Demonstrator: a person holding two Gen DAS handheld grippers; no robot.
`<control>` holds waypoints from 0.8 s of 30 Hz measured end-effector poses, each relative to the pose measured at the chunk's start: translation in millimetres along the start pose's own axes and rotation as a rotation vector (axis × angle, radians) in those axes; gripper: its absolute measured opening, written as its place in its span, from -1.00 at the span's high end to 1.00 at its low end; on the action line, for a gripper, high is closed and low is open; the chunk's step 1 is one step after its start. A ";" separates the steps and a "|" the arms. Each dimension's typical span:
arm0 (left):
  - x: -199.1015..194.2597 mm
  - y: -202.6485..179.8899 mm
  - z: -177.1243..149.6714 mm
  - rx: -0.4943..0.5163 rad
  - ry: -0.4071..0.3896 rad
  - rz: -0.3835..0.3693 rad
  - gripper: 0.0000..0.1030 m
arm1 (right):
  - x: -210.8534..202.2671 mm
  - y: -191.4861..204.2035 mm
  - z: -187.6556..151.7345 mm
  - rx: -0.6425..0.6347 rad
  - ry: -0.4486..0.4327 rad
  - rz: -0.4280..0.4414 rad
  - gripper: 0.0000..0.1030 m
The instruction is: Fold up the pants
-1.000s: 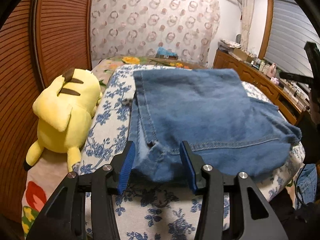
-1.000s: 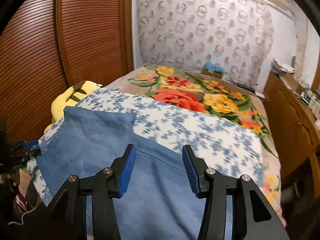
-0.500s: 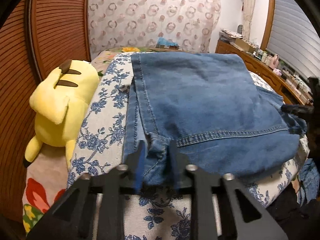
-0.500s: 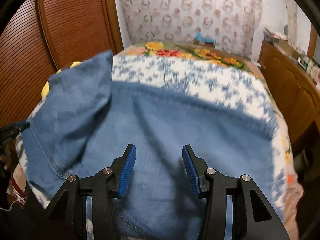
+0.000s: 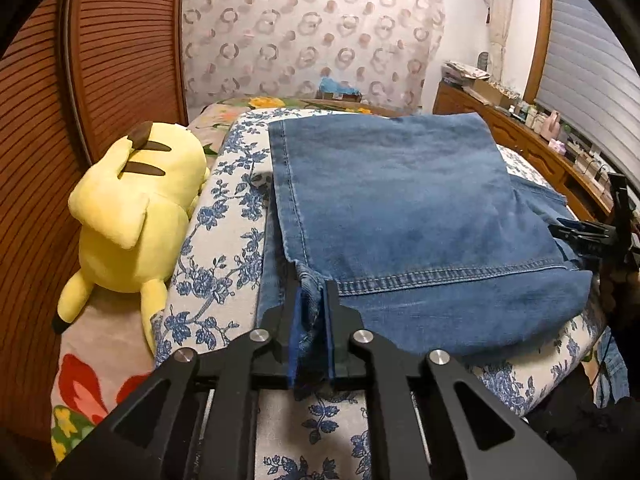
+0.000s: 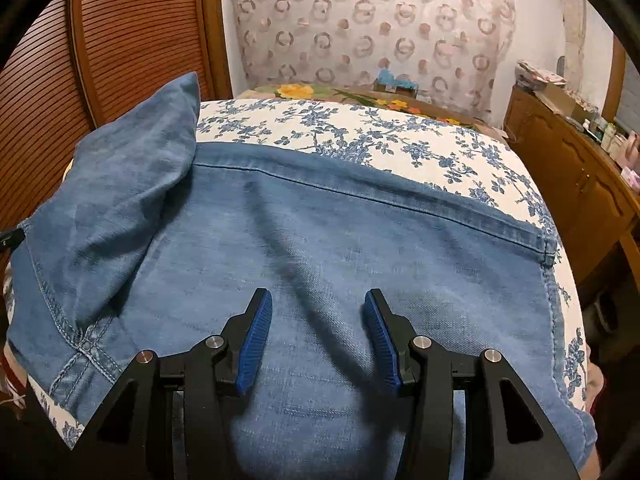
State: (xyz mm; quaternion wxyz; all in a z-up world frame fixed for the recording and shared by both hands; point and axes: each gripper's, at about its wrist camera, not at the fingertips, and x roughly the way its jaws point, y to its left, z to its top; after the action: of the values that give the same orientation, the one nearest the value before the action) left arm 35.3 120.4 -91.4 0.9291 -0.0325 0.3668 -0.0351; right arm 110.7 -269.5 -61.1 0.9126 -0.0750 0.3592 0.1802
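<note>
Two grippers work the blue pants [image 5: 400, 208] lying on the floral-covered bed [image 5: 216, 264]: the left gripper [image 5: 311, 300] pinches a corner, while the right gripper [image 6: 318, 308] hovers parted above the denim.

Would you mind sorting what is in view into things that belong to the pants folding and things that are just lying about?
Part of the job:
- jeans
- left gripper, shut on their corner
- right gripper, open above them

Just lying about:
- yellow plush toy
- floral bedspread
- clutter on the wooden dresser
</note>
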 end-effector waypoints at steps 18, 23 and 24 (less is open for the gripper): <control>29.1 -105.2 100.4 0.185 -0.070 -0.141 -0.24 | -0.5 -5.4 -1.9 -0.006 -0.004 -0.002 -0.02; 55.9 -151.2 128.9 0.278 -0.053 -0.186 -0.24 | -0.7 -6.2 -2.1 -0.001 -0.007 0.003 -0.02; 60.6 -156.7 133.3 0.289 -0.050 -0.185 -0.24 | -0.5 -6.0 -2.1 0.000 -0.007 0.003 -0.02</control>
State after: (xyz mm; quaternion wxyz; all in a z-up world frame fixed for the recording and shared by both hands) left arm 164.1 -36.3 -21.9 0.9257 0.0672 0.3300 -0.1719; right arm 111.4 -275.7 -62.3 0.9136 -0.0738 0.3561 0.1817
